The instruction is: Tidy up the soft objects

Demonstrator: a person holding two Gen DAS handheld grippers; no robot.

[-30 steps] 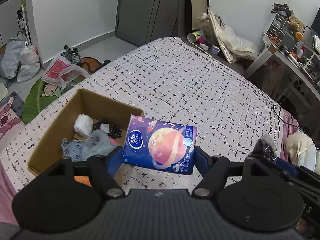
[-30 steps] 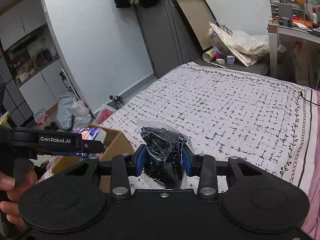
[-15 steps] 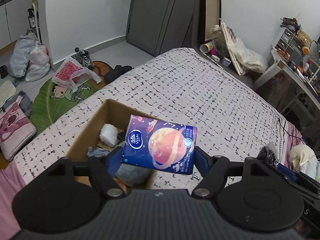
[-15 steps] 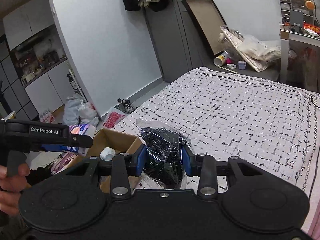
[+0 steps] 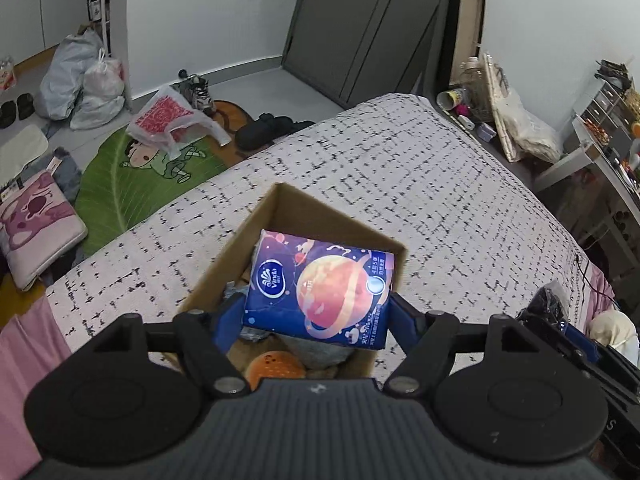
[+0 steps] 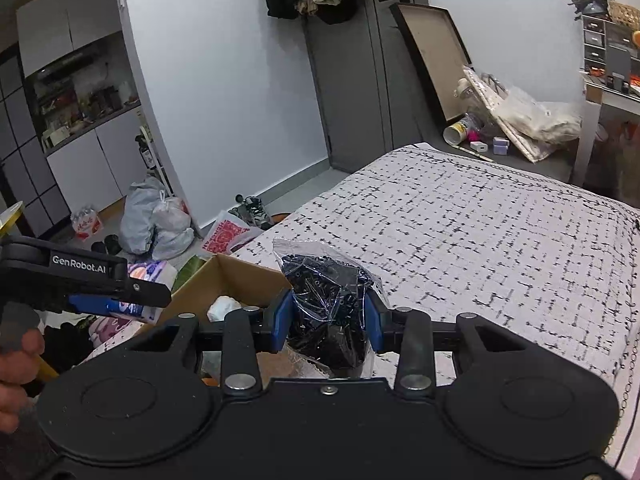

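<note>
My left gripper [image 5: 316,316] is shut on a blue tissue pack [image 5: 320,286] printed with an orange planet, and holds it in the air over the open cardboard box [image 5: 316,216] on the bed. In the box lie an orange plush [image 5: 274,366], grey cloth and a white bundle [image 6: 223,307]. My right gripper [image 6: 329,314] is shut on a clear plastic bag of black items [image 6: 326,304], just right of the box [image 6: 236,276]. In the right wrist view the left gripper [image 6: 132,298] with the tissue pack [image 6: 148,276] shows at the left, held by a hand [image 6: 18,360].
The bed [image 5: 400,184] with its black-and-white checked cover stretches away behind the box. Left of the bed on the floor lie a green mat [image 5: 132,172], plastic bags [image 5: 86,80], shoes [image 5: 272,128] and a pink cushion [image 5: 32,228]. A cluttered desk [image 5: 600,152] stands at the right.
Both grippers have moved left across the bed with their loads. The tissue pack now hangs over the box instead of beside it, and the bag of black items has come up to the box.
</note>
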